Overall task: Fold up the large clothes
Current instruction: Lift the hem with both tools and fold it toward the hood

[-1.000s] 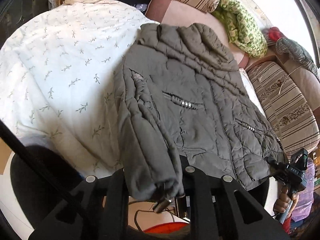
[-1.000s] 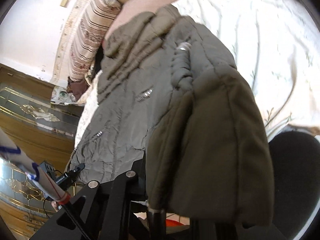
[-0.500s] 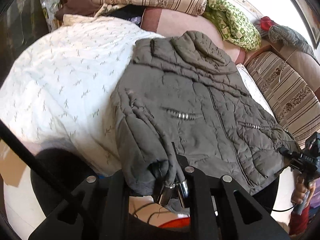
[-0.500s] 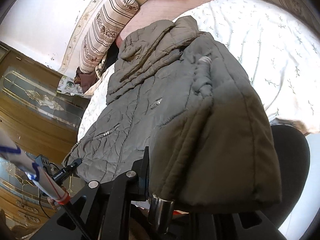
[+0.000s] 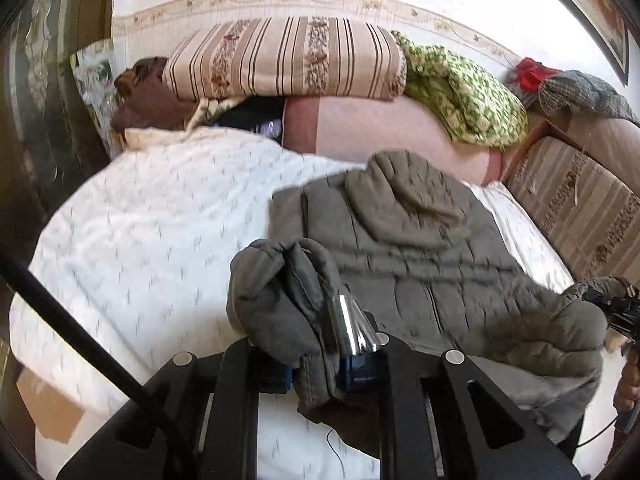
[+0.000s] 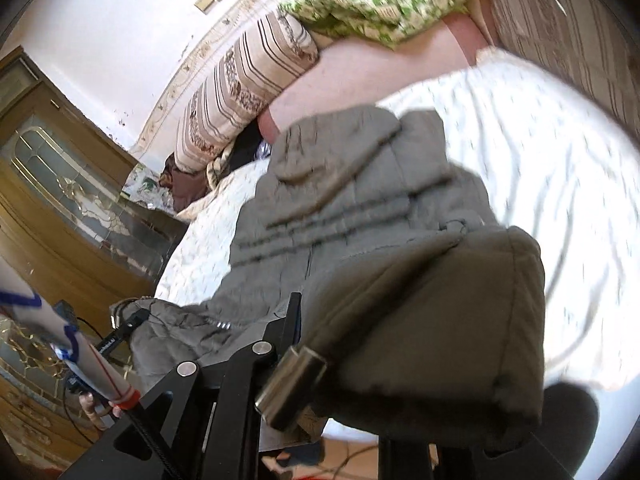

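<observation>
Two views inspected, left wrist first. My left gripper [image 5: 320,360] is clamped on a bunched fold of the olive quilted jacket [image 5: 420,248], the cloth pinched between the fingers, with one shiny metal fingertip [image 5: 352,328] showing against it. The rest of the jacket lies spread on the bed's white sheet [image 5: 152,232] printed with small sprigs, hood end toward the far side, near a pink cushion [image 5: 380,128]. Above that cushion sits a striped bolster [image 5: 288,60], with a green patterned cloth [image 5: 460,92] just beside it on the right. A second striped cushion [image 5: 580,208] stands along the right edge of the bed. At the far right of this view my right gripper [image 5: 616,308] is partly seen at the jacket's other near corner, cloth gathered against it. Right wrist view: the same gripper [image 6: 304,364] is closed on a thick fold of jacket [image 6: 340,208], which drapes over the fingers and hides most of them; one metal fingertip [image 6: 288,388] protrudes below the cloth. The jacket body runs away from the gripper across the sheet [image 6: 540,168] toward the bolster [image 6: 240,88]. At lower left my left gripper [image 6: 120,328] meets the jacket's edge. A wooden cabinet with glass panels [image 6: 60,184] stands beyond the bed. Both views are motion-blurred.
</observation>
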`<state>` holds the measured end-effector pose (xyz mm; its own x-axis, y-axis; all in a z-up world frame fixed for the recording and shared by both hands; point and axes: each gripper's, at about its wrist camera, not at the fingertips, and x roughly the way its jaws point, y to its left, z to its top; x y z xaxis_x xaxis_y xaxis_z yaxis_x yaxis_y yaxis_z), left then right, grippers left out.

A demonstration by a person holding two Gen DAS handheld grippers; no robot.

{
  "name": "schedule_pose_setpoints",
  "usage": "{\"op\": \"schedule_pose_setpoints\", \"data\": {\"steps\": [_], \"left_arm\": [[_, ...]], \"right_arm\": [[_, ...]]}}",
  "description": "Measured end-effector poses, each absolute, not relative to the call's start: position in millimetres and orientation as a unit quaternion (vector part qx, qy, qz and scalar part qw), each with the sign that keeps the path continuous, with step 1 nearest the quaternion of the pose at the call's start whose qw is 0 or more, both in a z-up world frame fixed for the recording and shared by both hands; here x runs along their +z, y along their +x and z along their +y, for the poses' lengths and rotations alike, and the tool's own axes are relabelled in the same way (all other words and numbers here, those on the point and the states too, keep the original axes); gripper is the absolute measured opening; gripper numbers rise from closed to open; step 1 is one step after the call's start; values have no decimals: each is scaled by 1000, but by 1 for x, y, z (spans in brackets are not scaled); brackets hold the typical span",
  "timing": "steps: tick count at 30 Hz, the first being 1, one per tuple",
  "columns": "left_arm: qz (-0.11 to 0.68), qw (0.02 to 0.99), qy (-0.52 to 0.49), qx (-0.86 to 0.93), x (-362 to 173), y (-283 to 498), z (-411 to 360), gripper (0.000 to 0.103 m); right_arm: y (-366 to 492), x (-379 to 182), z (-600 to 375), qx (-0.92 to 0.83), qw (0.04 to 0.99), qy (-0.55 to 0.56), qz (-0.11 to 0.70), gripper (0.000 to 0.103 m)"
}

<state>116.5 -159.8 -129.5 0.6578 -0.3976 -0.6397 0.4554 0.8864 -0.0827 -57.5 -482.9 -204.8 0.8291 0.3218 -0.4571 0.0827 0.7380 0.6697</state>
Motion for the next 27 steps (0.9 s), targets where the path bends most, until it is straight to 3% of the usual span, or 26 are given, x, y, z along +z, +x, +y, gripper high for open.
{"op": "schedule_pose_setpoints", "data": {"steps": [14, 27], "left_arm": [[351, 921, 9, -171, -104, 274, -231, 17], [399, 908, 53, -112, -170, 421, -323, 17]], "right_arm": [[59, -146, -514, -2, 923, 325, 207, 17], [204, -191, -554, -94, 922, 313, 208, 17]]}}
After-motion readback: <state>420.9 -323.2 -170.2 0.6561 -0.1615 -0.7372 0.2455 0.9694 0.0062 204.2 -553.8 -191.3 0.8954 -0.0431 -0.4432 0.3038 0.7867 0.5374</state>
